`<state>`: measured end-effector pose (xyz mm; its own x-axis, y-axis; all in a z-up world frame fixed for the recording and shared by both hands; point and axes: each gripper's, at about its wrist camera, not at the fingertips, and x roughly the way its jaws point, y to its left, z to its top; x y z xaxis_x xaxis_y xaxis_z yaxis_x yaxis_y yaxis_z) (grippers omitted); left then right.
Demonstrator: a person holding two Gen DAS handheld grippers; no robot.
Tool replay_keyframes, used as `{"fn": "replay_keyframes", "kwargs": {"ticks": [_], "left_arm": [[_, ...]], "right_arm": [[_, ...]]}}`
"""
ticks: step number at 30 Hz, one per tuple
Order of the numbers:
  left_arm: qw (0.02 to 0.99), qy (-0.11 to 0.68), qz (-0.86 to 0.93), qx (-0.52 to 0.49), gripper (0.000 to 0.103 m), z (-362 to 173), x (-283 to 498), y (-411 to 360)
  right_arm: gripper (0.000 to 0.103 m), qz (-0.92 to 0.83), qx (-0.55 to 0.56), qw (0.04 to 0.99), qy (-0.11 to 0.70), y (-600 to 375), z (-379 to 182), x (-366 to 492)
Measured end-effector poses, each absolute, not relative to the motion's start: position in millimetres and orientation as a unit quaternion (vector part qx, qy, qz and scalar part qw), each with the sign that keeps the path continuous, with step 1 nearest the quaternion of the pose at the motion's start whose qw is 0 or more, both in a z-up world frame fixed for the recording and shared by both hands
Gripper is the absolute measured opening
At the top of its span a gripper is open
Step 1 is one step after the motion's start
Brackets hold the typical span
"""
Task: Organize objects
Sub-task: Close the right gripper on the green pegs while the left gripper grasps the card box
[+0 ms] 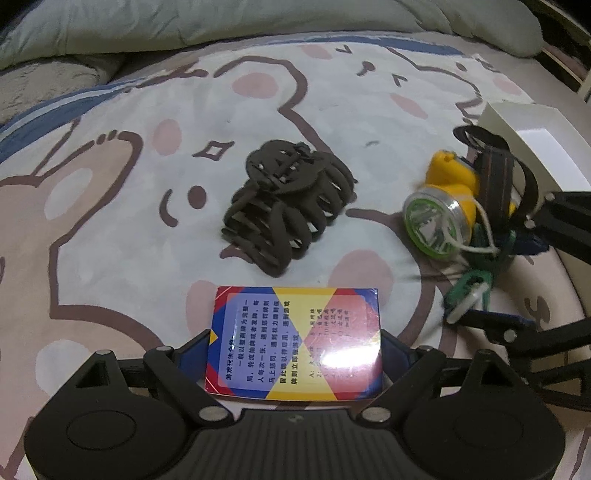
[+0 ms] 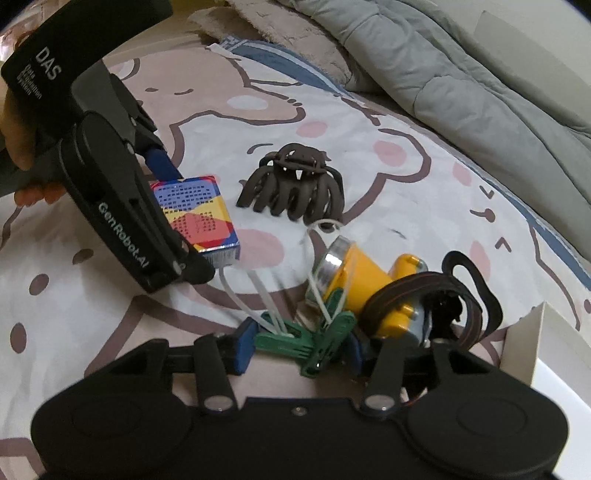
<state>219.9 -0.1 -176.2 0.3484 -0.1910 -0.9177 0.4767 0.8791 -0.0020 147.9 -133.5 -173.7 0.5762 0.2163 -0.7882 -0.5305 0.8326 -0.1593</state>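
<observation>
My left gripper (image 1: 297,347) is shut on a colourful card box (image 1: 295,332), its blue pads pressing the two short sides; the right wrist view shows the box (image 2: 195,214) held just over the bed sheet. A brown hair claw (image 1: 288,206) (image 2: 291,184) lies in the middle of the sheet. A yellow headlamp (image 1: 447,184) (image 2: 362,280) with a black strap lies to the right. My right gripper (image 2: 299,349) (image 1: 517,269) stands open over green clips (image 2: 314,343) (image 1: 469,284) with white cords, which lie between its pads beside the headlamp.
A cartoon bear sheet (image 1: 110,221) covers the bed. A grey quilt (image 1: 221,22) (image 2: 461,81) is bunched along the far side. A white cardboard box (image 1: 532,144) (image 2: 524,343) stands just right of the headlamp. A hand (image 2: 22,122) holds the left gripper's handle.
</observation>
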Motion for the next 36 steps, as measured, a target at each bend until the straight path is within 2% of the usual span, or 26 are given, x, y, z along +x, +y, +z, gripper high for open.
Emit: {"fn": "replay_keyframes", "kwargs": {"ticks": [21, 36], "left_arm": [[0.874, 0.460, -0.139, 0.075, 0.090, -101, 178, 30], [0.907, 0.406, -0.103, 0.039, 0.090, -52, 136, 25]], "right_arm": [[0.050, 0.166, -0.099, 0.915, 0.353, -160, -97, 122], [0.050, 0.128, -0.013, 0.937, 0.325, -175, -54, 94]]}}
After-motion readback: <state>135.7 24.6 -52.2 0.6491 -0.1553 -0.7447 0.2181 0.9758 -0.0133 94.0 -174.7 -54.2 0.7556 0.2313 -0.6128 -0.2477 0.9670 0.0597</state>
